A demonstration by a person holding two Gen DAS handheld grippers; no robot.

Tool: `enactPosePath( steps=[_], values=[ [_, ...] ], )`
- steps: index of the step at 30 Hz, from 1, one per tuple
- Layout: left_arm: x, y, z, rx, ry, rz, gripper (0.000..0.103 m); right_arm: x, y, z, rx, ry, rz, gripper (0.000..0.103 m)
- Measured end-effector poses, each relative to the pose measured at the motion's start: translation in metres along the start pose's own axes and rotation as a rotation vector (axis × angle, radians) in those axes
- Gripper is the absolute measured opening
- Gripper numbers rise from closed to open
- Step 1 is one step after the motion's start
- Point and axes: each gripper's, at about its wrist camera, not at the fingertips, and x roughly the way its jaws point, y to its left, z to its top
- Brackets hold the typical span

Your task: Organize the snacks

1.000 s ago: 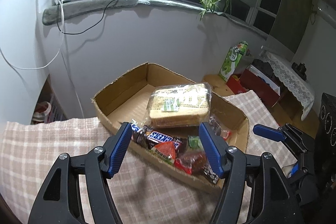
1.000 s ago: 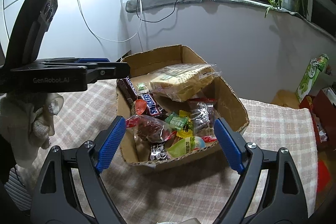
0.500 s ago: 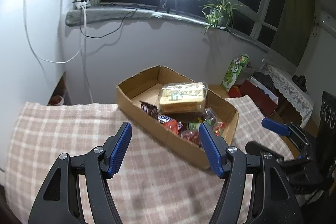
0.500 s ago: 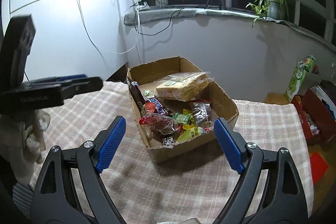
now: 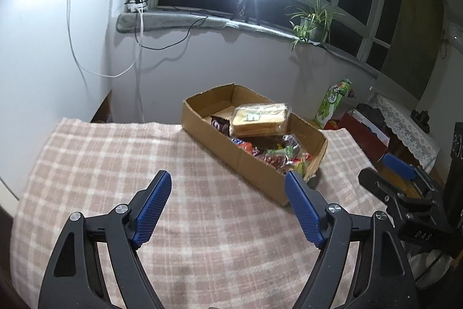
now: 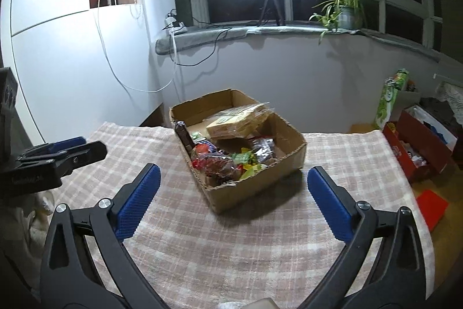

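Both hand-held grippers are pulling back from the cardboard box (image 5: pixel 254 141): a second ago the box was filling the space right between the fingers of each, and now it is sitting well ahead of them, with a broad stretch of checked cloth (image 5: pixel 115 164) showing in between. The left hand-held gripper (image 5: pixel 228 204) is hanging released, fingers spread wide and holding nothing, with the box ahead and slightly to its right. The right hand-held gripper (image 6: pixel 231 201) is likewise released and carrying nothing, with the box straight ahead between its finger lines.

The snacks are lying inside the box on the worktop: the wrapped sandwich bread (image 6: pixel 234 122) is resting on top toward the far end, a chocolate bar (image 6: pixel 184 135) is leaning against the left wall, and a heap of small coloured wrappers (image 6: pixel 228 161) is filling the near end. Nothing is lying loose on the cloth around either hand-held gripper, as far as these views are showing.

Judging by that, the sorting is looking finished or very nearly so; the retreat with both hand-held grippers spread and bare is reading as the close of the task rather than a reach for another item
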Motion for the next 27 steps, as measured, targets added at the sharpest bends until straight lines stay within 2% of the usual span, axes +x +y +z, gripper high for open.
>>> enactPosePath(
  steps=[4, 27],
  values=[
    [-0.0023, 0.0001, -0.0039, -0.003, 0.005, 0.009, 0.081, -0.0024, -0.0007, -0.0004, -0.012, 0.0, -0.028, 0.103],
    [-0.0038, -0.0001, -0.0058, -0.026, 0.023, 0.051, 0.081, -0.0058, -0.0046, 0.0001, -0.007, -0.002, -0.038, 0.103]
  ],
)
